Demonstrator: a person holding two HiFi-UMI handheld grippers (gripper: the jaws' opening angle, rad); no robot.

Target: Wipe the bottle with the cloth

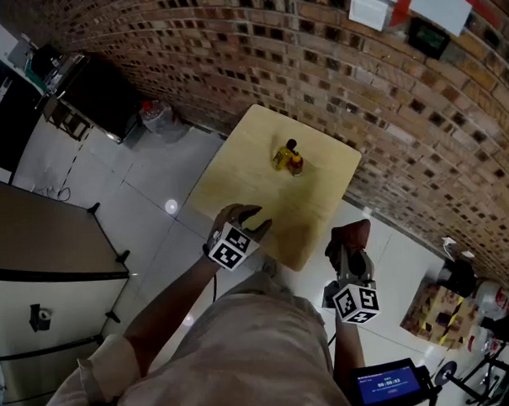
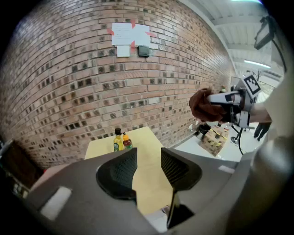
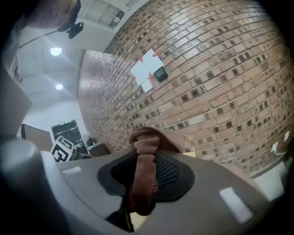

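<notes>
Two small bottles stand together near the far side of the light wooden table point(image 1: 237, 186): a yellow one with a black cap point(image 1: 283, 155) point(image 2: 118, 140) and, beside it, an orange-topped one point(image 1: 297, 164) point(image 2: 127, 141). My left gripper point(image 1: 254, 224) point(image 2: 149, 169) hovers over the table's near edge, jaws open with nothing between them. To the right, off the table, my right gripper point(image 1: 350, 238) point(image 3: 149, 172) is shut on a brown cloth point(image 1: 353, 233) point(image 3: 144, 174), which bunches out past the jaws. The left gripper view also catches the cloth point(image 2: 204, 106) in the right gripper.
A brick wall point(image 1: 333, 77) runs behind the table, with paper sheets point(image 2: 130, 36) taped to it. Dark shelving point(image 1: 81, 96) stands at the far left, and boxes and clutter point(image 1: 448, 307) sit on the white tiled floor at the right.
</notes>
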